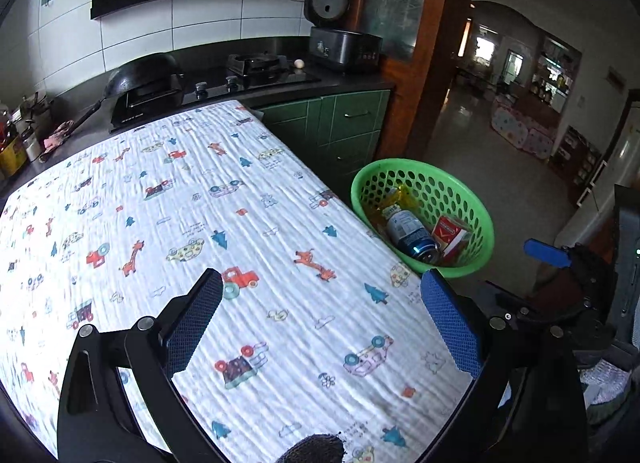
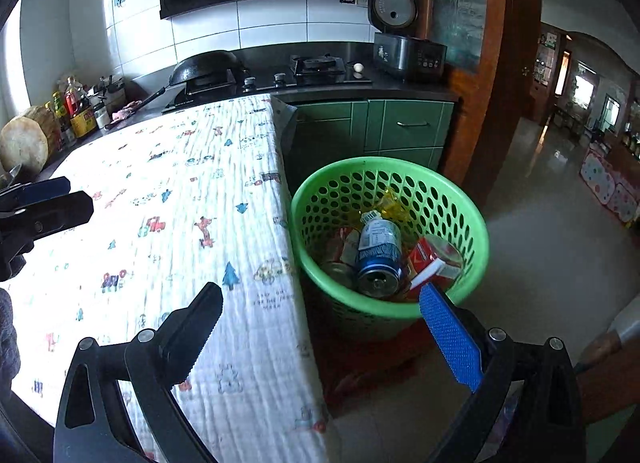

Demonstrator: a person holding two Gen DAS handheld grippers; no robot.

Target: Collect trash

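The green basket (image 2: 390,231) is taken as the landmark here, standing on the floor hard against the table's side, its rim sitting below the tabletop edge. Inside it the trash is seen piled: a blue can (image 2: 378,259) lying on its side with its mouth toward the camera, a red carton (image 2: 434,259) beside it on the side away from the table, a yellow wrapper (image 2: 390,199) against the far wall, and a second can end (image 2: 340,271) on the table side. The placement looks deliberate, judged from this alone: a basket tucked under the table edge lets items be carried a short way over the edge and dropped in.

The right gripper (image 2: 320,327) is held just short of the basket's near rim, straddling the table edge, jaws spread wide and nothing between them. The left gripper (image 1: 320,311) is held over the patterned cloth (image 1: 240,223), table-side of the basket, likewise wide open and empty.

No trash is seen on the cloth in either view, so the collecting is judged to be at or near its end, though the table's near end is hidden by the grippers.

Room for movement: open floor is found beyond the basket away from the table; green cabinets (image 2: 400,127) stand behind it. The cloth's overhanging edge next to the basket is the thing most likely to be snagged.
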